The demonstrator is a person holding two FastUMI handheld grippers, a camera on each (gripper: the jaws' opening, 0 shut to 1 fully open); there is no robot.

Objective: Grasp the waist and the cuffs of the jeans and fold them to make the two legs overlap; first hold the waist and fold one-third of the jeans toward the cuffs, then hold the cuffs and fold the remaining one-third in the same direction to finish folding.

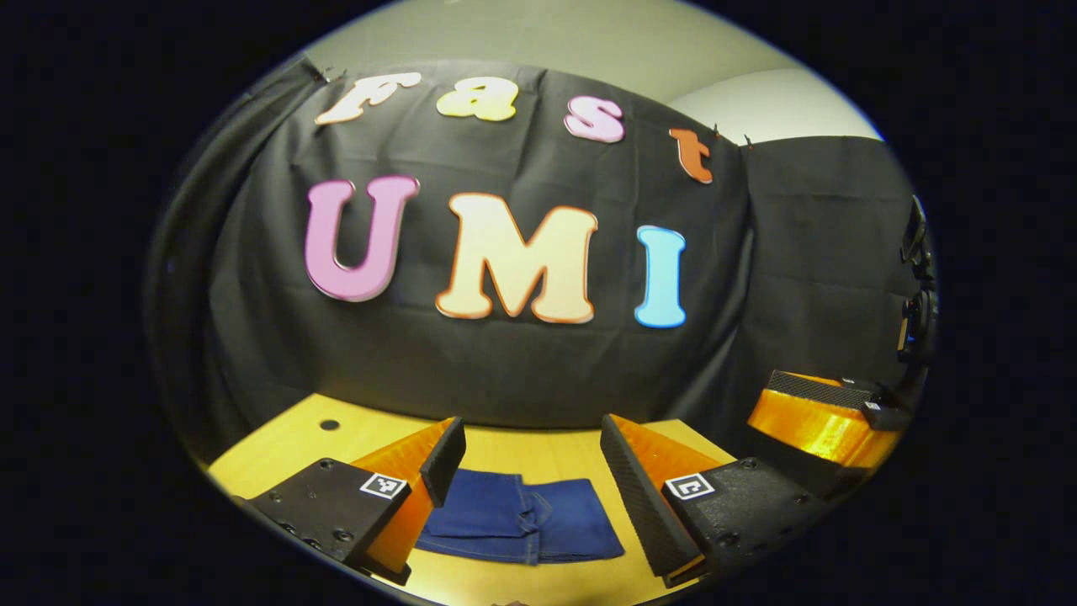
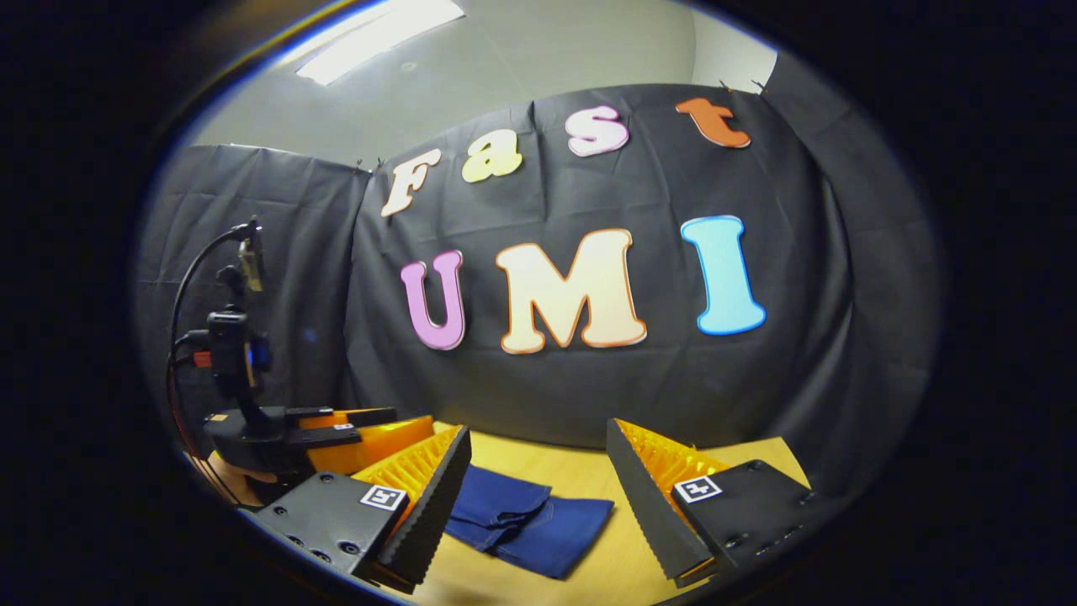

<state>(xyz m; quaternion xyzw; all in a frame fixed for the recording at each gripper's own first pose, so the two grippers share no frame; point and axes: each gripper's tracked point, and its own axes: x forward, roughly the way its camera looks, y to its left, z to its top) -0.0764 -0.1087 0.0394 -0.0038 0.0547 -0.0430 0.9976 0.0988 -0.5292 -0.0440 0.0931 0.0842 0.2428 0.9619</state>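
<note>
Dark blue jeans [image 1: 522,518] lie folded into a compact bundle on the wooden table [image 1: 303,438]. In the left gripper view they rest between and beyond my left gripper [image 1: 530,459], which hovers above them, open and empty. The right gripper view has the same jeans [image 2: 530,518] lying ahead of my right gripper [image 2: 534,471], also open and empty. The right gripper's body [image 1: 820,412] appears at the right edge of the left gripper view. At the left of the right gripper view sits the left gripper's body [image 2: 320,438], with a hand partly visible under it.
The black cloth wall [image 1: 522,353] stands right behind the table's far edge. A small round hole [image 1: 329,425] marks the tabletop at the left. A camera on a stand with cables [image 2: 231,345] rises at the left in the right gripper view.
</note>
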